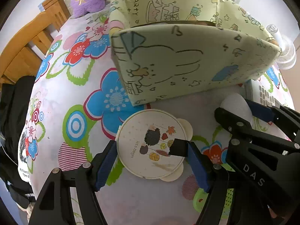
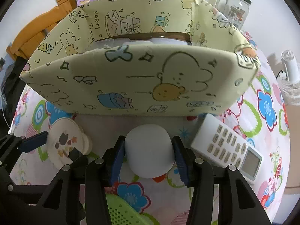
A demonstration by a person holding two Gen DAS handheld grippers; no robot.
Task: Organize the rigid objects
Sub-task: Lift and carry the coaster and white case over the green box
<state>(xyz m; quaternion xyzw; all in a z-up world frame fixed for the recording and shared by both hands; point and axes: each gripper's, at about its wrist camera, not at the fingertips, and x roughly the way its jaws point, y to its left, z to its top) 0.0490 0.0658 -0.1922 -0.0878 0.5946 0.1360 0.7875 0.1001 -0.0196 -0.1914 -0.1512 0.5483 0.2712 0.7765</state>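
Right wrist view: both grippers on items before the box

Floral tablecloth (image 2: 266, 112) covers the table. Open yellow cartoon-print box (image 2: 131, 82) stands at centre. White remote control (image 2: 226, 146) lies just right of the right gripper (image 2: 149, 150), whose blue pads press both sides of a white dome-shaped object (image 2: 150, 150) in front of the box. Left gripper (image 1: 151, 155) brackets a round hedgehog-print lid (image 1: 151, 146) on the cloth, fingers touching its edges; firm grip cannot be confirmed

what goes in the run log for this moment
left tongs: around hedgehog lid | right tongs: on white dome | box: behind
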